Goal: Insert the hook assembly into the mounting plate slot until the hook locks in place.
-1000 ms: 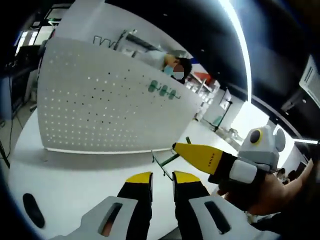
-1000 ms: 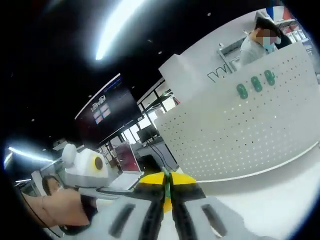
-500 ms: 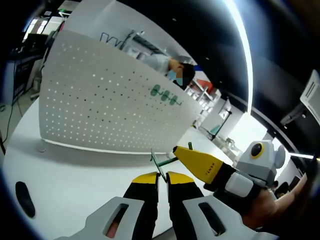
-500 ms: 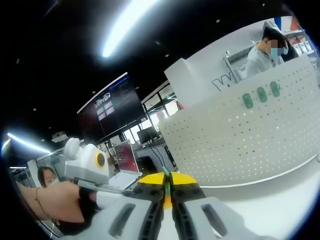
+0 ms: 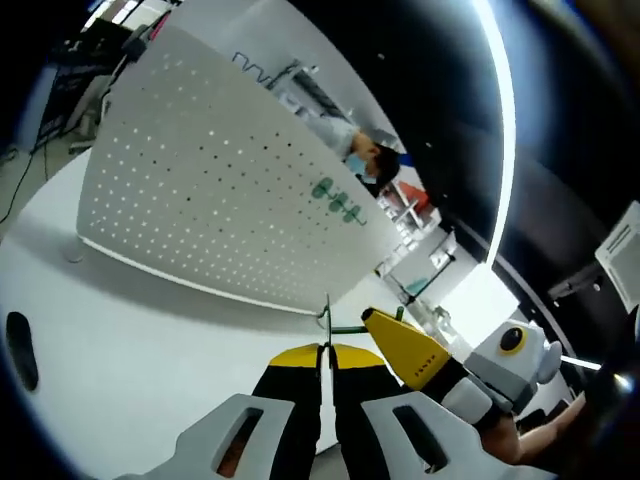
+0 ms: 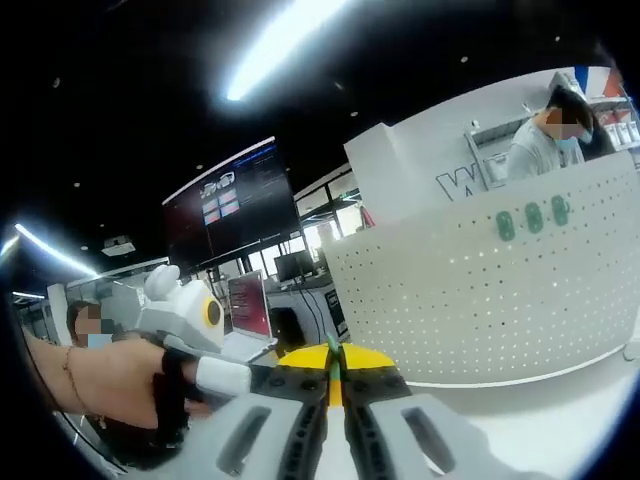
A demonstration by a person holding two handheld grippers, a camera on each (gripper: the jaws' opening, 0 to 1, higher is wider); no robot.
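While both grippers hover over the white table in front of the pegboard, the scene reads as follows.

Landmark: a white perforated pegboard [image 5: 215,195] stands upright on the white table [image 5: 130,350]; in the right gripper view the same pegboard [image 6: 480,300] fills the right half.

Green fittings: three small green pieces [image 5: 336,199] sit in a row on the pegboard's upper part, toward its far end; they appear again in the right gripper view [image 6: 533,217].

Left gripper [image 5: 325,358]: its yellow-tipped jaws are pressed nearly together on a thin metal wire hook [image 5: 326,318], which sticks up between the tips, short of the pegboard's lower edge and not touching the board.

Right gripper [image 6: 334,360]: its jaws are closed on a slim green-tinted piece [image 6: 332,352] that shows as a sliver between the yellow tips; what that piece is cannot be told. In the left gripper view this gripper [image 5: 372,322] comes in from the right, its yellow tip just beside the hook's green part.

Hands: a hand [image 6: 115,385] grips the left tool's handle, left of the pegboard.

Behind the pegboard: a person [image 6: 555,140] in a light top stands past its upper edge, before a white wall panel with lettering.

Table: a dark oval object [image 5: 19,350] lies on it, well apart from the pegboard's near end.
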